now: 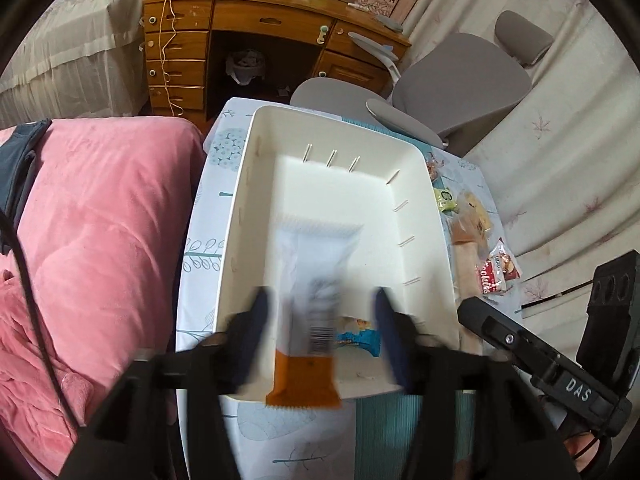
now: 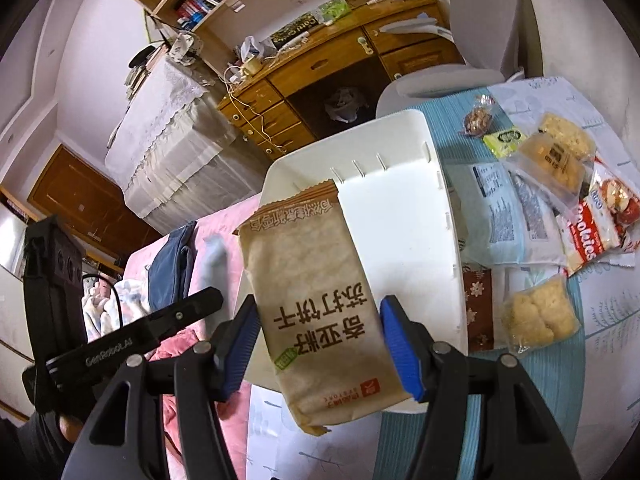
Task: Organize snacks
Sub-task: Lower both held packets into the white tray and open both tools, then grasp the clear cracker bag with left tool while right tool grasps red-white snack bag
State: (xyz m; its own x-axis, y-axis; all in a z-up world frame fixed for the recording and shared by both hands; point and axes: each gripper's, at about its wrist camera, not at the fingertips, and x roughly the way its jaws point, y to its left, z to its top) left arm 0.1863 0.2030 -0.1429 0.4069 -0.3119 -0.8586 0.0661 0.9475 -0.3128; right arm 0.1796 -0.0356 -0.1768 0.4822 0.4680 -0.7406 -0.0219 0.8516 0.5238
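Note:
A white plastic bin (image 1: 424, 208) stands on the table; it also shows in the right wrist view (image 2: 400, 240). My left gripper (image 1: 320, 344) is over its near end, jaws apart, with a blurred white and orange packet (image 1: 308, 320) between them but not touching the pads. A blue packet (image 1: 356, 336) lies in the bin. My right gripper (image 2: 320, 344) is shut on a tan cracker packet (image 2: 320, 304), held above the bin's left side. Loose snacks lie right of the bin: a cookies bag (image 2: 592, 232), yellow cake packs (image 2: 538, 320) and pale blue packets (image 2: 496, 216).
A pink bed cover (image 1: 92, 248) lies left of the table. A grey chair (image 1: 460, 80) stands behind the table, and a wooden desk (image 1: 256, 24) beyond it. The table has a leaf-print cloth (image 2: 600, 360). The right gripper's body (image 1: 560, 368) is at the left view's lower right.

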